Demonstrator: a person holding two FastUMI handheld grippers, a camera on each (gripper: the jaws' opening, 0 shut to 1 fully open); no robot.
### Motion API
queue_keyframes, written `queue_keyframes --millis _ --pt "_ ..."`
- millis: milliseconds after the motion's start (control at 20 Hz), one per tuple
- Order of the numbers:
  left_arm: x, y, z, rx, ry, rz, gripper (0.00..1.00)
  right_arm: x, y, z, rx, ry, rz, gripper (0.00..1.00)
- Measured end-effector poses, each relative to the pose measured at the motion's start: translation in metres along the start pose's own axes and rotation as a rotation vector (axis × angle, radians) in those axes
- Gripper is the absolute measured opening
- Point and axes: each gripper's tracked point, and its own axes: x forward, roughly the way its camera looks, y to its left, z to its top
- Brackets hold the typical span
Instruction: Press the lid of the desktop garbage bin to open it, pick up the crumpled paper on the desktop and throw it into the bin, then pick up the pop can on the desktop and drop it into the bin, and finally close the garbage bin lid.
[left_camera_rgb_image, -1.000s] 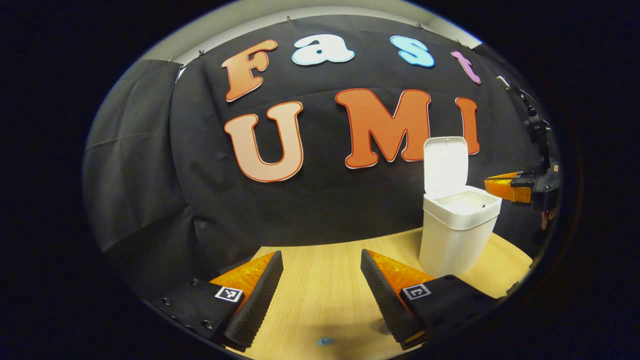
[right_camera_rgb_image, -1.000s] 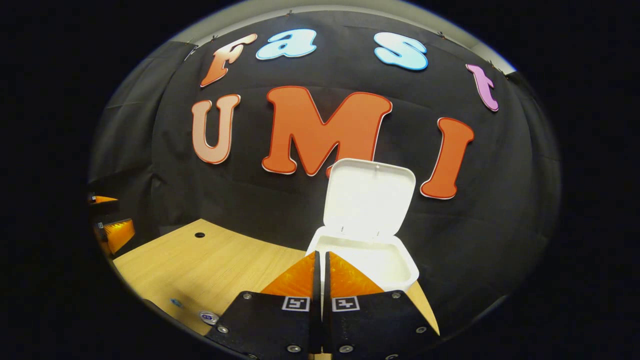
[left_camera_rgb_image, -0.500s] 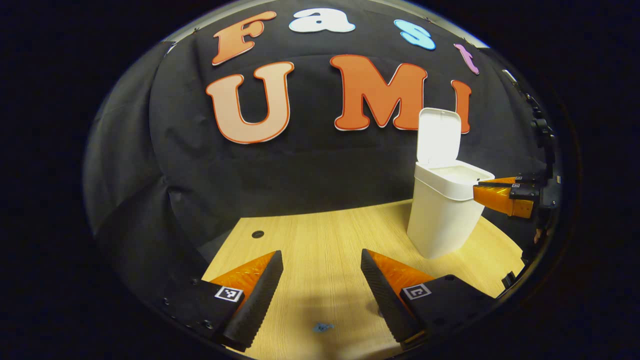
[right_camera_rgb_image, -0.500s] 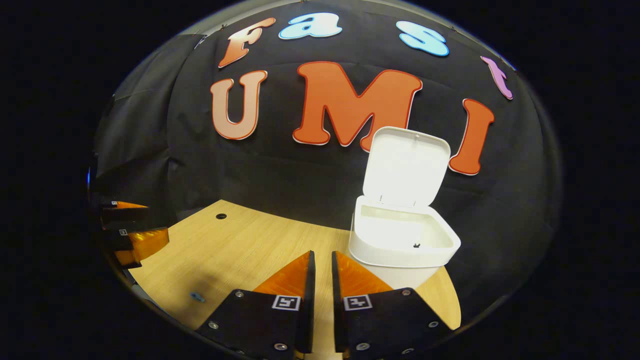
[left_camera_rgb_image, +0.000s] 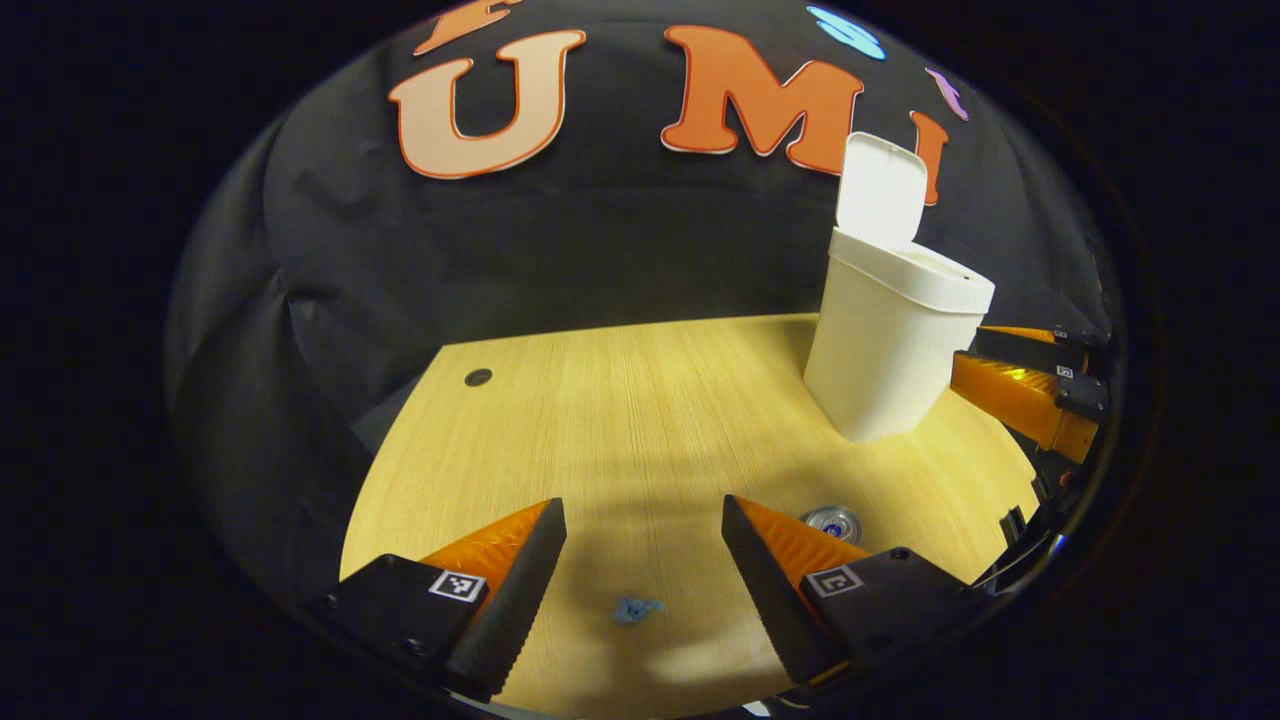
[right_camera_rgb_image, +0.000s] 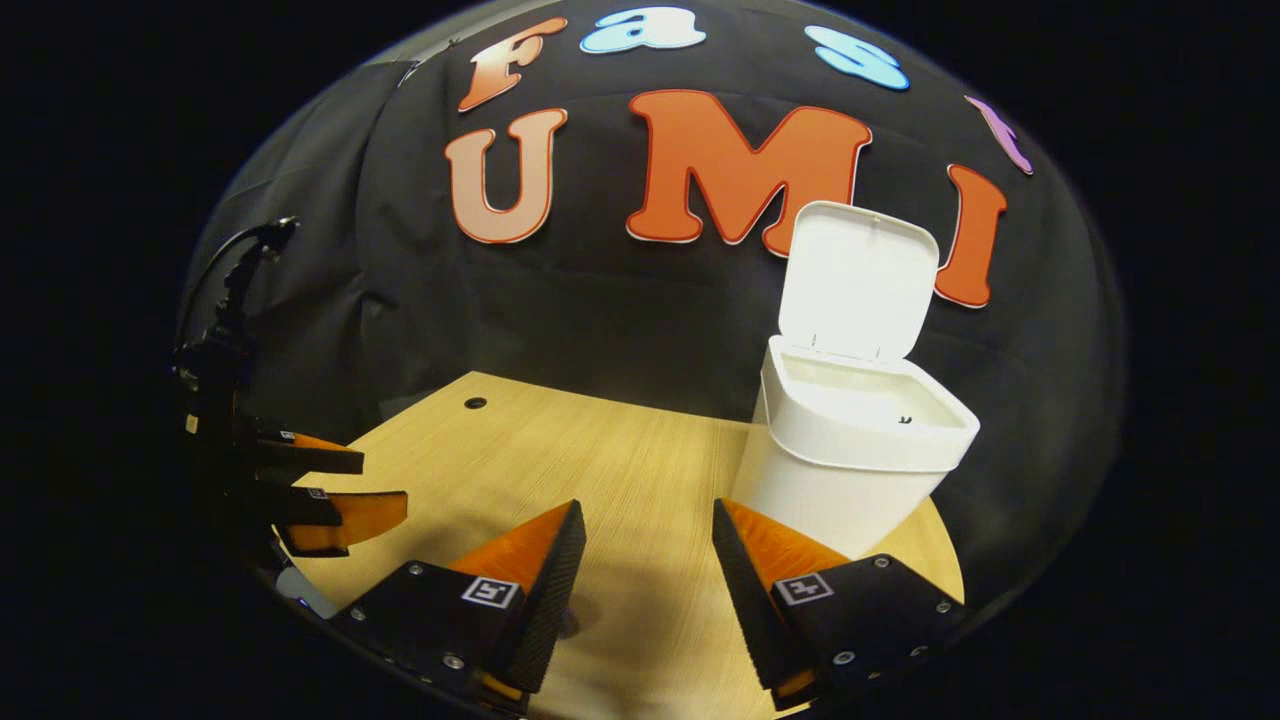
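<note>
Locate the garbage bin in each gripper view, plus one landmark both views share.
Left gripper view: the garbage bin stands right of centre on the far part of the desktop, lid up.
Right gripper view: the garbage bin stands right of centre, beyond the right gripper, lid up.
Shared landmark: the round hole near the desktop's far left corner.

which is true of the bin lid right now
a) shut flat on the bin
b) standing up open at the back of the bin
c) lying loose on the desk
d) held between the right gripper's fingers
b: the lid stands upright, hinged at the rear rim of the white bin, whose mouth is uncovered; the right gripper is open and holds nothing.
</note>
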Motion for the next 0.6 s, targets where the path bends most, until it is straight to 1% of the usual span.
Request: queue_keyframes --millis 150,200,250,400,450,500,600 --pt "0.011 0.004 -0.024 -0.031 0.081 -0.022 1.0 0.001 0.015 -0.017 -0.022 0.026 0.015 0.85" --pt "0.013 0.006 -0.033 -0.044 0.105 -0.024 0.96 0.003 0.018 -0.024 -0.024 0.035 0.015 0.88" --pt "0.017 0.007 -0.042 -0.053 0.129 -0.021 1.0 0.004 0.024 -0.031 -0.021 0.044 0.028 0.9" --pt "0.024 0.014 -0.073 -0.062 0.208 0.001 1.0 0.006 0.037 -0.046 -0.002 0.061 0.053 0.95" --pt "0.026 0.016 -0.083 -0.07 0.235 0.005 1.0 0.009 0.041 -0.054 -0.004 0.072 0.054 0.96" --pt "0.027 0.017 -0.093 -0.081 0.258 0.004 0.96 0.01 0.043 -0.061 -0.008 0.083 0.051 0.97" --pt "0.033 0.021 -0.111 -0.098 0.301 -0.003 0.96 0.012 0.047 -0.074 -0.008 0.105 0.046 0.98"
